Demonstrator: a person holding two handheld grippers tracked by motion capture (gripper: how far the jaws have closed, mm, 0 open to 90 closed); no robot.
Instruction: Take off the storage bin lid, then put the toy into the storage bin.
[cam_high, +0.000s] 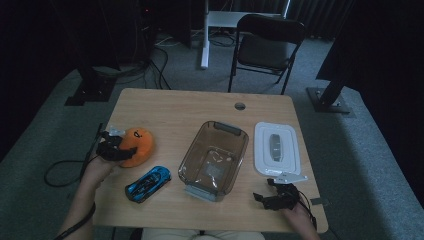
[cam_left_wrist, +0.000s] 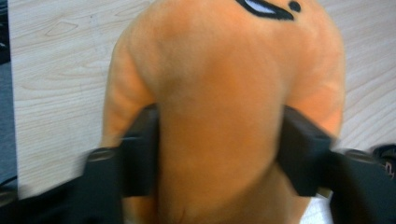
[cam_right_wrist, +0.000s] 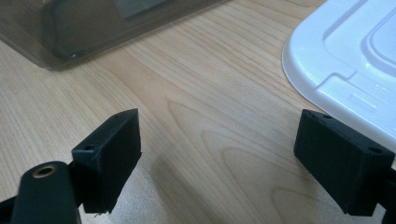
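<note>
the orange plush toy (cam_high: 137, 145) sits near the left edge of the table (cam_high: 170, 107), and the left gripper (cam_high: 116, 148) has it between its jaws — in the left gripper view the two black pads press into the soft sides of the toy (cam_left_wrist: 224, 126), one on each flank, and the fabric bulges over them. so that gripper is partly closed, clamped on the toy, which rests on the wood.

the relation that matters for the likely next move is where the open clear bin (cam_high: 186, 162) lies from the toy: it is off to the right of it, near the middle of the table, with the blue toy car (cam_high: 148, 183) lying between them but nearer the person. the bin's long side runs from the near edge away towards the far right, so a carry from the left would meet its long wall first; i'd judge the toy has to be lifted over that rim rather than slid. the left hand is plainly the nearer one to the toy, and it is the one already on it.

the right gripper (cam_high: 272, 192) rests at the near right of the table, its jaws spread wide with nothing between them — bare wood lies below in the right gripper view. the white lid (cam_high: 262, 150) lies flat just beyond it, right of the bin and apart from it, and the bin's corner (cam_right_wrist: 70, 32) shows to the upper left.
</note>
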